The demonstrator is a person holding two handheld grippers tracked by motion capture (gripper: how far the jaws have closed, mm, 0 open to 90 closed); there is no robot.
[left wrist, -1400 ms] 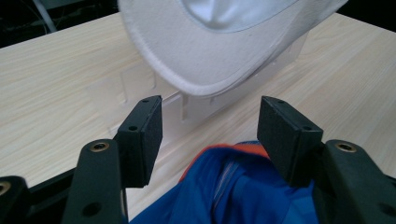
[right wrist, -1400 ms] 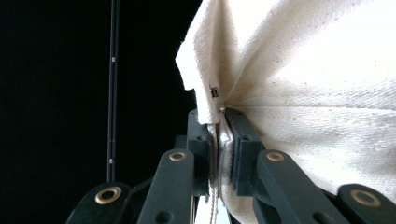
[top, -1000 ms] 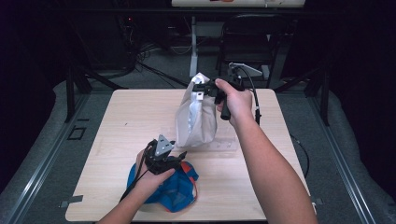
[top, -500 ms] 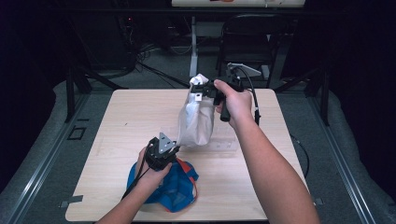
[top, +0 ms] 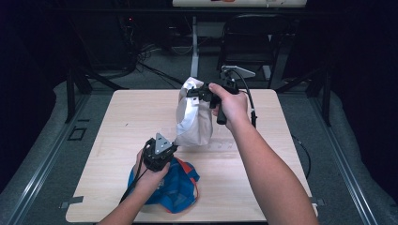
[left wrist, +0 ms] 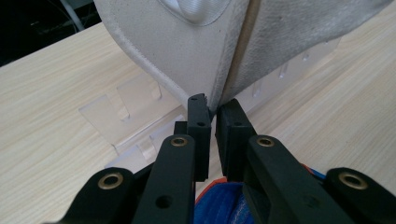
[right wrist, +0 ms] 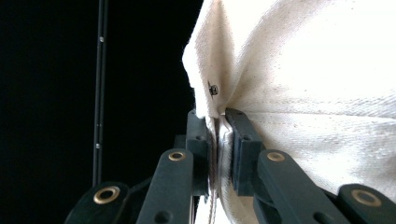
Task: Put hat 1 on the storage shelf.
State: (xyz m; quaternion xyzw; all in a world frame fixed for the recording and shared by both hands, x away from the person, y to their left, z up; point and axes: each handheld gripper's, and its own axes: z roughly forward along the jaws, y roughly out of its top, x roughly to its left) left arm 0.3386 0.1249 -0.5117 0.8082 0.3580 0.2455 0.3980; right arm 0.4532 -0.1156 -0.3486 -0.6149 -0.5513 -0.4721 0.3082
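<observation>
High view: the white cloth bag (top: pixel 193 117) hangs up off the surface (top: pixel 117 122), with the blue cloth (top: pixel 173 187) lying flat near the front edge.
What changed: the left gripper (top: pixel 162 149) was wide a moment ago and its jaws have just been closing; now they pinch the bottom corner of the bag.
Left gripper view: the two black jaws sit almost together, and the bag's low corner (left wrist: pixel 212 100) is caught at their tips.
Right gripper: the right gripper (top: pixel 199 90) is squeezed tight on the top edge of the bag (right wrist: pixel 217 116), with cloth between the jaws.
What it means: I think the bag is now held at both ends, top and bottom, so it can be stretched out or laid flat next.
</observation>
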